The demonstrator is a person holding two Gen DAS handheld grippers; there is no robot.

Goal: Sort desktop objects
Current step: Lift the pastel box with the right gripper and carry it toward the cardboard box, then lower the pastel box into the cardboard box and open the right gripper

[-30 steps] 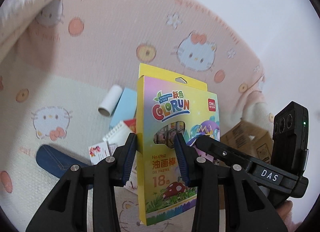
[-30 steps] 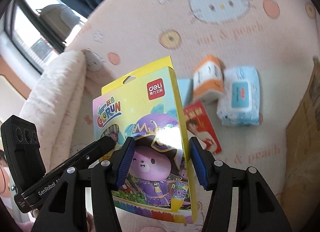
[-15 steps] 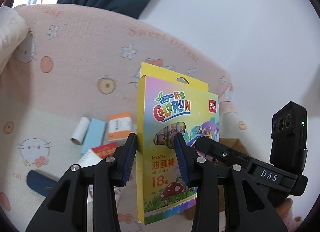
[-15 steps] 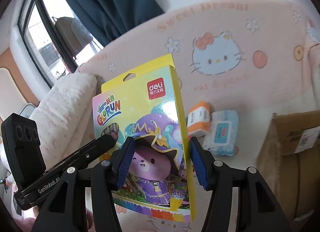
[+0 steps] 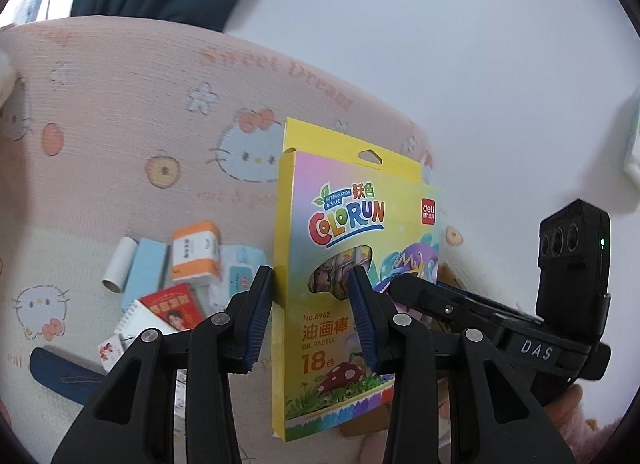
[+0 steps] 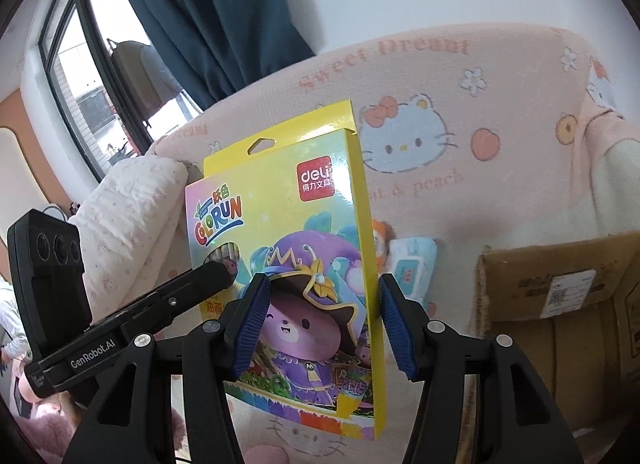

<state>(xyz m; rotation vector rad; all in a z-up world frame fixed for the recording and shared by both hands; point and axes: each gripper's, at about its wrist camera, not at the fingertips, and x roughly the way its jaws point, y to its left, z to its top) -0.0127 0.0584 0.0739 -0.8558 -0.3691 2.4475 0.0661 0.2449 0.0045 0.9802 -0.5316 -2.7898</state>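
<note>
1. Step in hand: carriage of one item for sorting. Judged as mid-transfer, with no set-down yet made.
2. Found the oil pastel box (image 5: 340,264) upright and clear of the mat (image 5: 120,103), printed face toward both cameras, hanging tab uppermost.
3. Found the left gripper (image 5: 312,308) clamped on the left edge of that box, one pad against the side and the other on the printed face.
4. Found the right gripper (image 6: 320,324) clamped on the right edge likewise, one pad on the face and the other against the outer side. Noted no visible slack at either grip.
5. Noted the remaining items grouped toward the far edge of the mat, below its raised border: white roll (image 5: 118,264), pale blue block (image 5: 146,268), orange pack (image 5: 196,252), wipes pack (image 6: 412,268), red booklet (image 5: 172,304), spiral notepad (image 5: 136,318). Noted a dark blue case (image 5: 56,368) nearer the left edge.
6. Noted an open cardboard carton (image 6: 560,292) at the right edge of the mat; judged the likely destination, though not confirmed.
7. Next move, as judged: bring the box over the chosen place with both grips level, lower it until supported, then part the jaws.
8. Risk noted: twisting or buckling of the thin card if the two hands drift apart or turn unevenly.
</note>
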